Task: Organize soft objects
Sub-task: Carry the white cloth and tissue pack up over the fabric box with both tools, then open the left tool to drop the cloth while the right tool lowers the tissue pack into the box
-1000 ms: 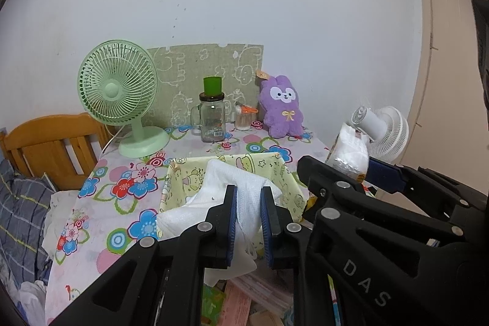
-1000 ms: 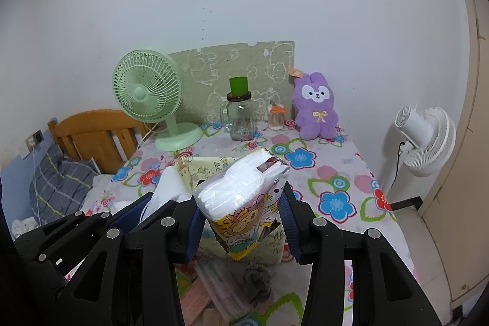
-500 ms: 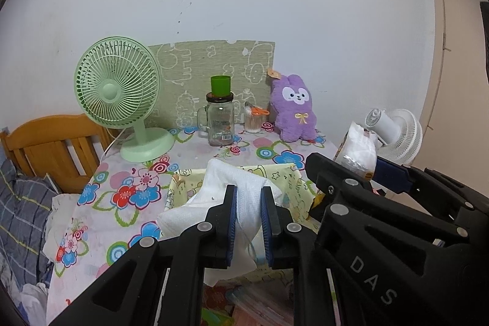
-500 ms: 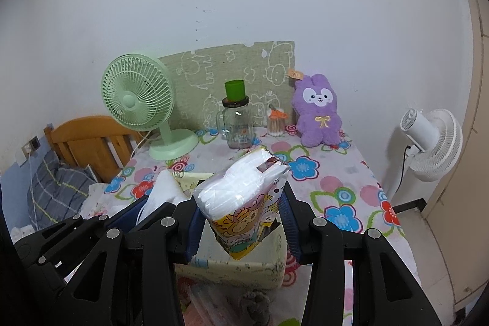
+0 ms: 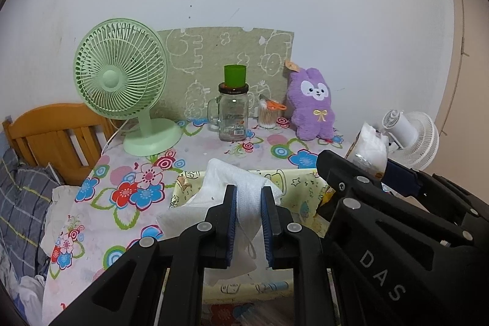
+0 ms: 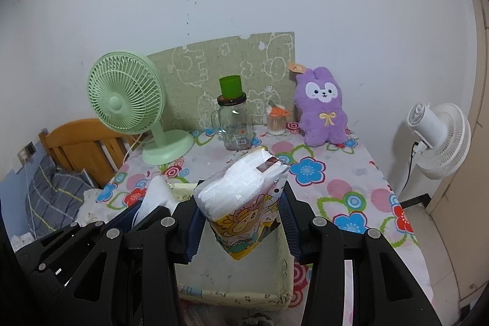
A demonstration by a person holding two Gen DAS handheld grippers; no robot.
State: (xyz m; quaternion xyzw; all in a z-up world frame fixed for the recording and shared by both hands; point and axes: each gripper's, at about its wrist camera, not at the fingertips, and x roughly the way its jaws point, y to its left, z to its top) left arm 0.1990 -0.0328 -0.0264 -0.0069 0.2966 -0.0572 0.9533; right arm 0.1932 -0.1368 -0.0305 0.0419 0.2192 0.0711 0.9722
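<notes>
Two grippers busy, left gripper (image 5: pixel 248 216) pinching white cloth (image 5: pixel 244 197), right gripper (image 6: pixel 241 222) clamping tissue pack (image 6: pixel 244 197), both over yellow fabric bin (image 6: pixel 282 274)

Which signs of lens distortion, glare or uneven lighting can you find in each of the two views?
Left wrist view: black vignette rounds the corners, the door frame bows, and the right tool looms oversized at the edge. Right wrist view: the same dark ring; small glare spots sit on the tissue pack wrapper and the glass jar. Lighting is soft and even, shadows faint.
</notes>
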